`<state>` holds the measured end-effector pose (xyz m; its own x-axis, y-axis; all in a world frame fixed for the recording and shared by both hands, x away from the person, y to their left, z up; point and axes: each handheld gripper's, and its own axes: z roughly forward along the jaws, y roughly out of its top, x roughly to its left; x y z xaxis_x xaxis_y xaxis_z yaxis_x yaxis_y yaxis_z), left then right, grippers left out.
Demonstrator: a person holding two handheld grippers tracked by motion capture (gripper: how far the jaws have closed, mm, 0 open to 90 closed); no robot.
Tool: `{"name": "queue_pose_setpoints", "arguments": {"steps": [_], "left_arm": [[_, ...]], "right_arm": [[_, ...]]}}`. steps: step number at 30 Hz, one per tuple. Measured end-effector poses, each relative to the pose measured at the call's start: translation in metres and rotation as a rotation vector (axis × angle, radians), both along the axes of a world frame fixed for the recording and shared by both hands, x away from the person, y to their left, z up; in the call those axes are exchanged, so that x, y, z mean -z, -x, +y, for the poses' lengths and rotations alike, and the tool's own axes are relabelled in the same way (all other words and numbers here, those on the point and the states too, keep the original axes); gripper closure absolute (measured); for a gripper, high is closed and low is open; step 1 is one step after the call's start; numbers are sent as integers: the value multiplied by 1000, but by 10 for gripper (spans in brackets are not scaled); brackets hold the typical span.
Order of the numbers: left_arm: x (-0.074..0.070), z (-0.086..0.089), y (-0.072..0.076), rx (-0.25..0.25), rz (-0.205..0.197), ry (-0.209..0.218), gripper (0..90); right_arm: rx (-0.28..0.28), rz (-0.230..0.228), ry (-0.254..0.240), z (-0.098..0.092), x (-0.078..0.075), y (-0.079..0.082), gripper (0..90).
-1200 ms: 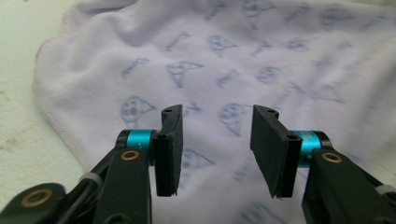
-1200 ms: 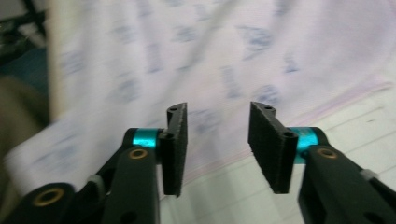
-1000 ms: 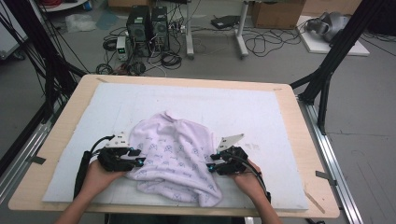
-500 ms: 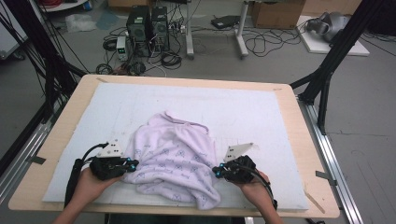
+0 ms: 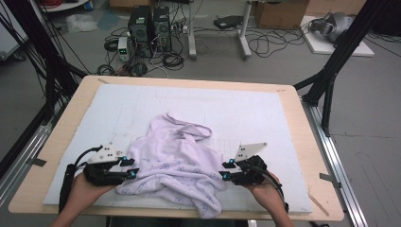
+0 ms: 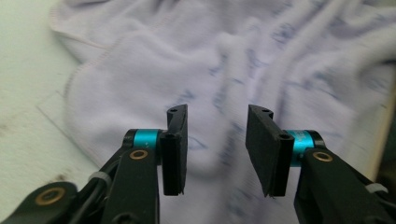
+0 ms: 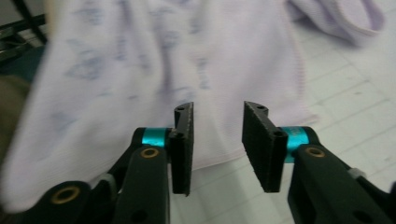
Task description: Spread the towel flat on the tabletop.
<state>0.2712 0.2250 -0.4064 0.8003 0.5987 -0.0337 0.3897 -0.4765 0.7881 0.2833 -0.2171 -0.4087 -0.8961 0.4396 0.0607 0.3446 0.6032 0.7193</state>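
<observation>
A pale lilac printed garment (image 5: 177,161) lies crumpled on the white mat (image 5: 246,109), one corner reaching the mat's near edge. My left gripper (image 5: 134,168) sits at the garment's left edge, and my right gripper (image 5: 226,170) at its right edge. Both point inward at it. In the left gripper view my left gripper (image 6: 215,140) has just been opening, with the cloth (image 6: 261,56) lying beyond the pads and nothing pinched. In the right gripper view my right gripper (image 7: 217,140) has also just been opening, and the garment's hem (image 7: 187,56) lies past its tips.
The mat covers most of a wooden table (image 5: 305,142). Computer towers (image 5: 149,23), cables and black frame legs (image 5: 331,71) stand on the floor beyond the far edge. Bare mat lies behind and to both sides of the garment.
Both hands have drawn back toward the near edge and slightly apart. The garment came nearer and spread wider with them. Both grippers have since let go of the cloth.
</observation>
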Motion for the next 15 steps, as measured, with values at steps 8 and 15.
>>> {"name": "queue_pose_setpoints", "arguments": {"steps": [8, 15], "left_arm": [[27, -14, -37, -29, 95, -62, 591], [22, -10, -24, 18, 86, -43, 873]], "right_arm": [[14, 47, 63, 19, 28, -32, 658], [-59, 73, 55, 18, 24, -22, 878]]}}
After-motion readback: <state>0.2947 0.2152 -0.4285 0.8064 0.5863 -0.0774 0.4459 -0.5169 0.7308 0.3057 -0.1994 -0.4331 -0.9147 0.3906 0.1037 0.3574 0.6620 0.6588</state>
